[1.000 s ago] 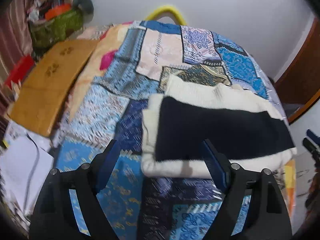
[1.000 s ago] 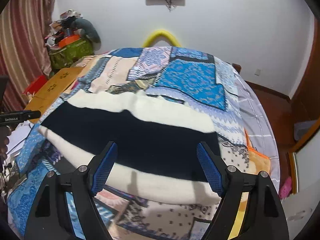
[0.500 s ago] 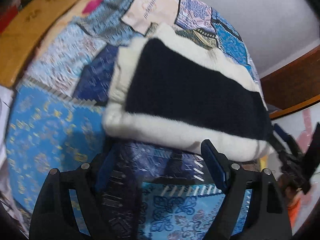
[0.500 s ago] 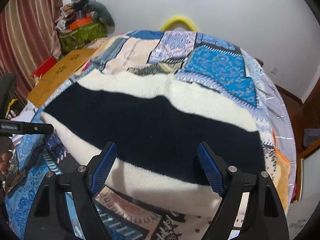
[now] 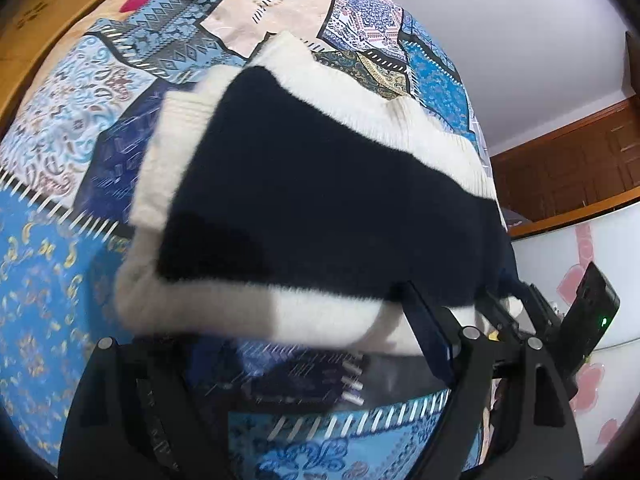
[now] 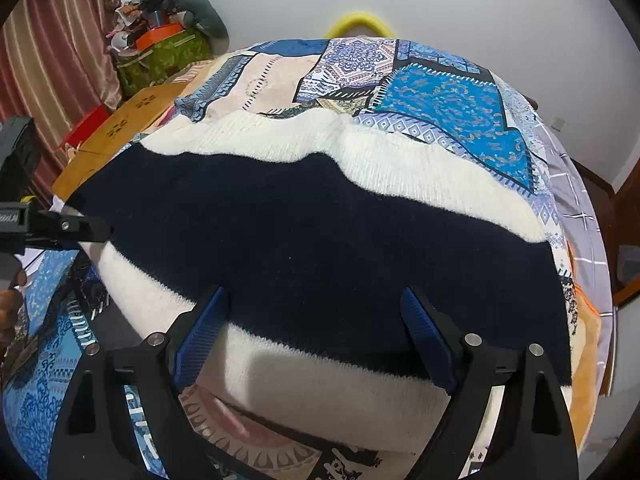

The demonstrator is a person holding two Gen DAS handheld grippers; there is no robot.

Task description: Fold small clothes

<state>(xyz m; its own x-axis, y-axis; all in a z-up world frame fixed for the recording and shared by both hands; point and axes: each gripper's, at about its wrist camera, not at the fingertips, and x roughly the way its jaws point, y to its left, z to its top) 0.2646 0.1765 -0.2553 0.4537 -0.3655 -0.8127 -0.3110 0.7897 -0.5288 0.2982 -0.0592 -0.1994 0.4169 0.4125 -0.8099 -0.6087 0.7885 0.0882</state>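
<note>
A cream and navy knit sweater (image 6: pixel 320 240) lies folded flat on a patchwork bedspread (image 6: pixel 440 96), its wide navy band running across the middle with cream knit above and below. The right gripper (image 6: pixel 314 312) hangs over the near edge of the sweater; its jaws have just been opening and stand wide apart, blue pads (image 6: pixel 420 320) above the navy band and the cream hem, clamped on nothing. The left gripper (image 5: pixel 280 344) sits at the sweater's other near corner, jaws spread too (the left finger is dark and blurred, the right blue pad (image 5: pixel 428 332) overlaps the cream edge), and nothing is pinched between them. In the right wrist view the left gripper's black body shows at the picture's left edge, bearing white lettering too cut off to read. A tan board with paw prints (image 6: pixel 120 128) lies beside the bed, a green bag (image 6: pixel 164 60) piled with clutter stands behind it, and a yellow curved thing (image 6: pixel 360 24) peeks over the far side
</note>
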